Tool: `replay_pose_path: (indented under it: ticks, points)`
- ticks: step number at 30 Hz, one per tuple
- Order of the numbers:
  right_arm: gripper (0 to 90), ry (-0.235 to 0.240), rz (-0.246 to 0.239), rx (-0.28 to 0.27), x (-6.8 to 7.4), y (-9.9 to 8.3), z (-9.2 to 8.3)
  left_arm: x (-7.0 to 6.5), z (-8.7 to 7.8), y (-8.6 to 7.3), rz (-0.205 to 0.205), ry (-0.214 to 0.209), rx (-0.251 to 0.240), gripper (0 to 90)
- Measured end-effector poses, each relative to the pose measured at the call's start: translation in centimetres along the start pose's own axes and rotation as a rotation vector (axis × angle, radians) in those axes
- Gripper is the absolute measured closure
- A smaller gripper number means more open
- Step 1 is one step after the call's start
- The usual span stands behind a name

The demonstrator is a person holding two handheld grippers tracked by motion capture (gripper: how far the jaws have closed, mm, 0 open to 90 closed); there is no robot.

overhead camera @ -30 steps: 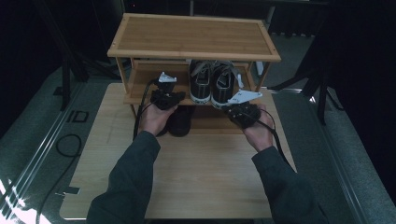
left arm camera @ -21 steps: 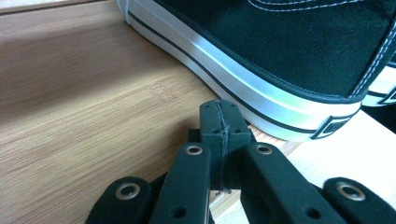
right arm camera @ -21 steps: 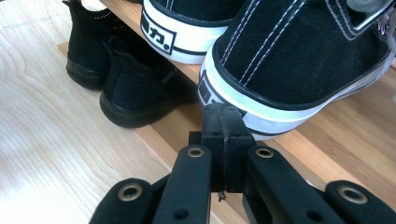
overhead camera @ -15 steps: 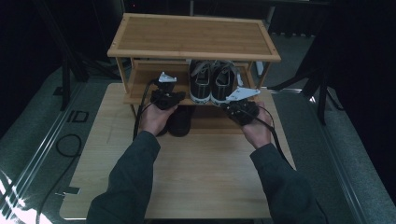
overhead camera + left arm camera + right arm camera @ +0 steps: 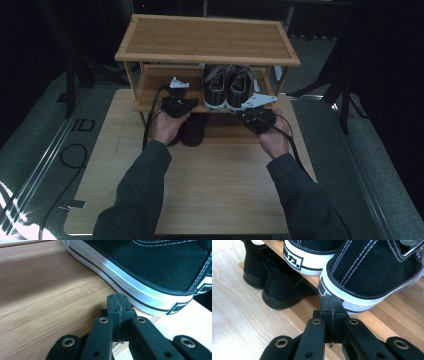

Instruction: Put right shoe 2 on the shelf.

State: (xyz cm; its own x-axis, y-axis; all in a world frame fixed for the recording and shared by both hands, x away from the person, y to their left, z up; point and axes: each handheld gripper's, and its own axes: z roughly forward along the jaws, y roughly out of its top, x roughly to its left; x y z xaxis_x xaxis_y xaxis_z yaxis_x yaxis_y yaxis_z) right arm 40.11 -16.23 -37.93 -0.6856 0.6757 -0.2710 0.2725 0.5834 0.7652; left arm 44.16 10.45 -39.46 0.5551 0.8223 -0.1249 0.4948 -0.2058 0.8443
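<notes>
I have both grippers at the pair of black canvas sneakers [image 5: 226,87] on the shoe rack's [image 5: 150,95] lower shelf. Left gripper [image 5: 117,302] and right gripper [image 5: 331,303] both have jaws pressed together, empty. I'd open each before taking a heel, probably the right sneaker first.

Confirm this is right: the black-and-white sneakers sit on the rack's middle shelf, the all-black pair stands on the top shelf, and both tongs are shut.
One thing is off. The all-black pair stands under the rack, down on the table, as the right gripper view shows. The sneakers do sit on the middle shelf, and the left tongs and right tongs are shut.
</notes>
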Motion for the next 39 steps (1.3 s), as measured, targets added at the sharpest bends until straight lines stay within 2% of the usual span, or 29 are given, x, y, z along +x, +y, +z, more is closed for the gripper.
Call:
replay_pose_path:
  ticks: [3,5,13,16,21,31,39]
  points:
    - [86.2,0.018,0.004,-0.003,0.0,-0.1,-0.1,-0.2,0.0,0.0,0.013,0.012,0.002,90.0]
    - [86.3,0.001,0.000,0.001,0.0,-0.2,-0.2,-0.1,0.0,0.0,0.010,0.012,0.002,90.0]
    - [85.7,0.001,-0.005,0.009,-0.3,-1.0,-1.4,0.0,0.0,0.1,0.001,0.005,0.003,90.0]
    - [85.5,0.004,-0.001,0.033,-0.7,-1.8,-1.6,0.0,0.0,0.0,0.002,0.005,0.001,90.0]
    - [83.2,0.022,0.007,0.075,-1.2,-3.3,-1.4,0.1,0.2,0.0,-0.001,0.011,-0.001,89.9]
    - [82.7,0.047,0.034,0.130,-1.2,-5.8,-0.7,0.2,0.2,0.0,-0.005,0.006,-0.002,89.9]
    - [82.6,0.045,0.085,0.159,-1.9,-7.8,-0.1,0.2,0.2,0.0,-0.009,0.006,-0.004,89.9]
